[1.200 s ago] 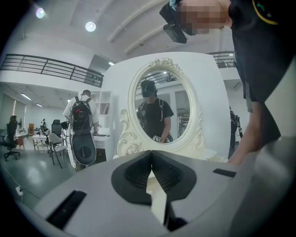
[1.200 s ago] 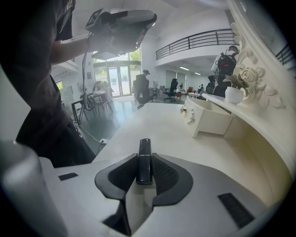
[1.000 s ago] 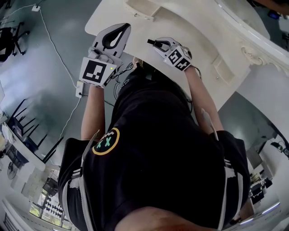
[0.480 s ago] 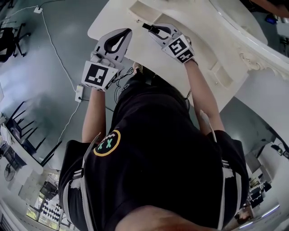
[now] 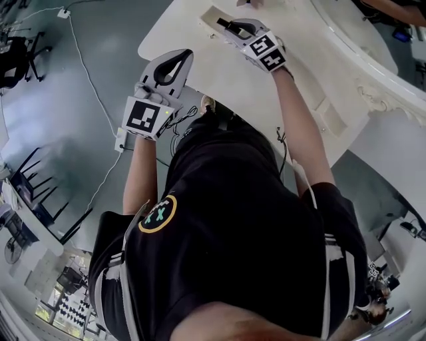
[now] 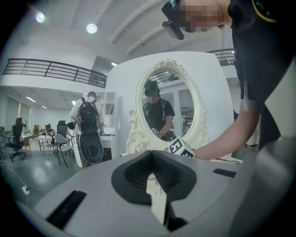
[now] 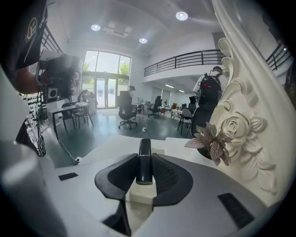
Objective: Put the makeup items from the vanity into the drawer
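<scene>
Left gripper (image 5: pixel 182 57) was held over the near edge of the white vanity top (image 5: pixel 219 86), jaws pressed together with nothing between them. The oval mirror (image 6: pixel 169 104) was seen ahead of it.

Right gripper (image 5: pixel 228 26) was held further in, above an open white compartment (image 5: pixel 208 14) on the vanity. Its jaws were pinched on a dark makeup tube (image 7: pixel 144 162), which pointed forward between the pads. A small plant with pinkish leaves (image 7: pixel 210 143) was noted just right of it, beside the carved rose frame (image 7: pixel 243 127).
</scene>
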Motion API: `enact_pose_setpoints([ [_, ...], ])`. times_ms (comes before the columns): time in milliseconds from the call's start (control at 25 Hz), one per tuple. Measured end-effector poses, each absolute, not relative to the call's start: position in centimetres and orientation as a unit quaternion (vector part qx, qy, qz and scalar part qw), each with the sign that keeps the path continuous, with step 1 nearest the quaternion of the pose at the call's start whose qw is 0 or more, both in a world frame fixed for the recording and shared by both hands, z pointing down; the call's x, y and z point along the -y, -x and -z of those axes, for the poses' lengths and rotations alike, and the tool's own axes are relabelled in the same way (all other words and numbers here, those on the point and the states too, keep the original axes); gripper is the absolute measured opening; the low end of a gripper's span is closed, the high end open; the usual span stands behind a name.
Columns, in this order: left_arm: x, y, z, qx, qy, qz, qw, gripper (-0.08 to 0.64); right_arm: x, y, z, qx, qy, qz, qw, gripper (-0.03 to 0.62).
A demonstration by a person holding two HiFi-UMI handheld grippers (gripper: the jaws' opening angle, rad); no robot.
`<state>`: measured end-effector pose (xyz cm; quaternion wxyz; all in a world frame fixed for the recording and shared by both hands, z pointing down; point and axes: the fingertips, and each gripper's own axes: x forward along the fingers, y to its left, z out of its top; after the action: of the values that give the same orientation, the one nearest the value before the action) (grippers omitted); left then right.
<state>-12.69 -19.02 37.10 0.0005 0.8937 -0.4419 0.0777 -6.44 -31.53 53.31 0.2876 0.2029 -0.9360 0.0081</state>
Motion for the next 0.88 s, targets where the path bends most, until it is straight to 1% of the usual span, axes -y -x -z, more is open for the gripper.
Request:
enact_pose_setpoints([
  [200, 19.2, 13.6, -37.1, 0.448, -0.891, -0.078, 0.001, 0.021, 33.6, 7.1, -55.1, 0.930, -0.210, -0.034, 0.299, 0.117],
  [520, 18.9, 14.7, -37.7, 0.451, -0.889, -0.078, 0.009, 0.021, 33.3, 8.5, -56.6, 0.927, -0.205, -0.052, 0.309, 0.117],
  [760, 19.0, 15.3, -37.6, 0.459, -0.885, -0.079, 0.013, 0.021, 33.5, 8.7, -56.4, 0.928, -0.216, -0.062, 0.297, 0.124],
  [800, 19.0, 15.3, -37.6, 0.458, -0.885, -0.079, 0.012, 0.021, 33.5, 8.7, -56.5, 0.929, -0.216, -0.065, 0.294, 0.133],
  [880, 19.0, 15.4, -37.6, 0.457, -0.886, -0.078, 0.012, 0.021, 33.3, 8.9, -56.6, 0.930, -0.213, -0.072, 0.290, 0.193],
])
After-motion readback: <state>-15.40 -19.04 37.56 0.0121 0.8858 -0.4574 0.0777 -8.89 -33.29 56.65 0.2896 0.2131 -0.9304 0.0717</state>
